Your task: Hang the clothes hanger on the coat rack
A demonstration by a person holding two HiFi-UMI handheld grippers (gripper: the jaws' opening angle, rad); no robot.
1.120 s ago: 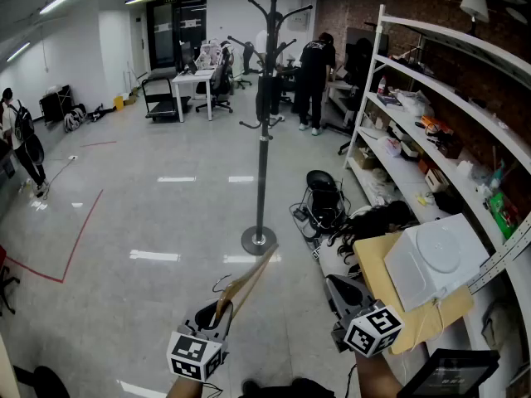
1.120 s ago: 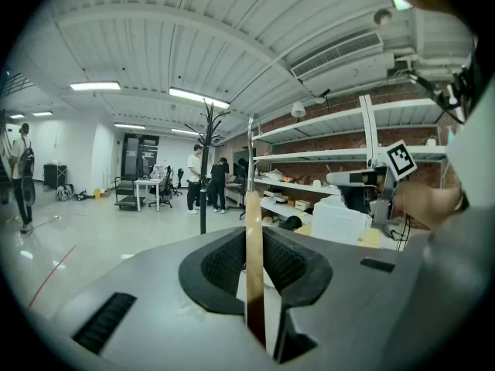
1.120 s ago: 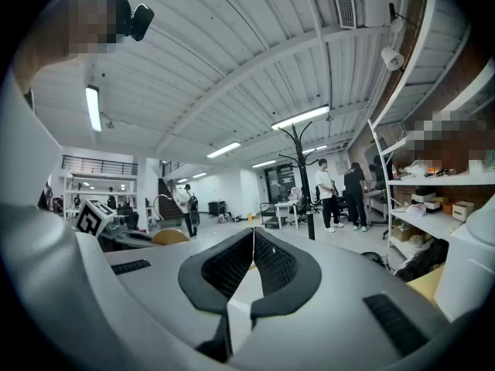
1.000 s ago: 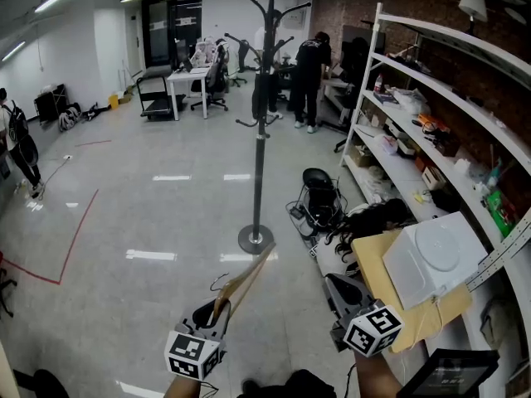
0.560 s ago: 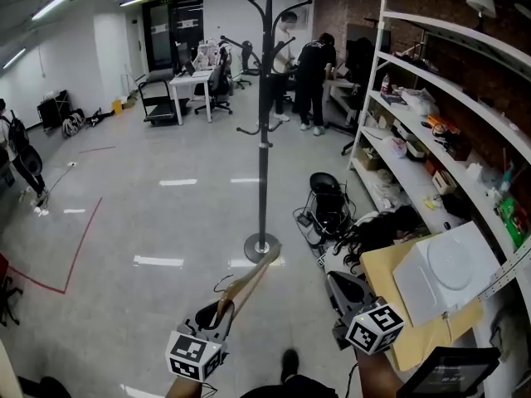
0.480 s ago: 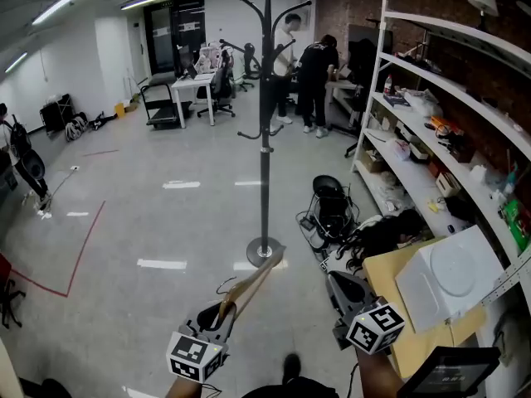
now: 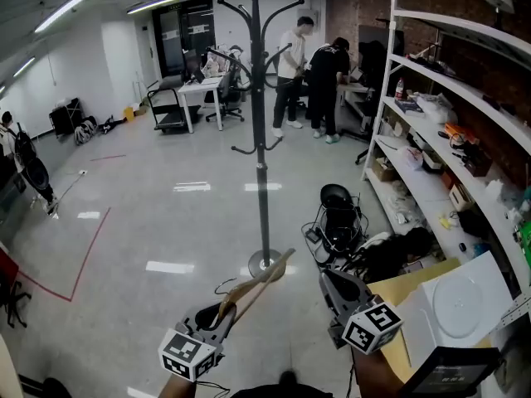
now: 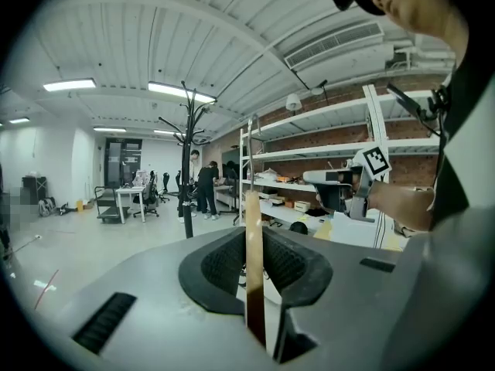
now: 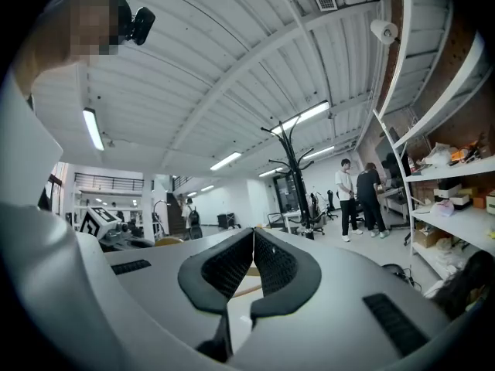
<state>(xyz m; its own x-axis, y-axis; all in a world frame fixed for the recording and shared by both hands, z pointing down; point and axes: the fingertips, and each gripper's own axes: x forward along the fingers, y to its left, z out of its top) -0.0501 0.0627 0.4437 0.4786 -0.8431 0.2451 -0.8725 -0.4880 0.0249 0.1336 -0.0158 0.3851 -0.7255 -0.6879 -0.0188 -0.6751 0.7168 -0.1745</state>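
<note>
The black coat rack (image 7: 262, 152) stands ahead on the grey floor, its round base (image 7: 264, 264) just beyond the grippers. My left gripper (image 7: 222, 310) is shut on a wooden clothes hanger (image 7: 259, 283), which slants up and right toward the base. In the left gripper view the hanger's wooden arm (image 8: 254, 269) stands upright between the pads, with the coat rack (image 8: 188, 172) far off to the left. My right gripper (image 7: 330, 279) is to the right of the hanger, shut and holding nothing. Its pads meet in the right gripper view (image 9: 251, 235), where the coat rack (image 9: 295, 178) shows ahead.
White shelves (image 7: 440, 114) full of small items line the right wall. A black stool and a heap of cables (image 7: 342, 222) lie right of the rack's base. A cardboard box (image 7: 415, 284) holds a white device. Two people (image 7: 311, 65) stand at the back, another person (image 7: 25, 160) at far left.
The coat rack has come nearer and sits lower in the head view. Both grippers keep their places, the left still holding the hanger. A person in white now shows at the back.
</note>
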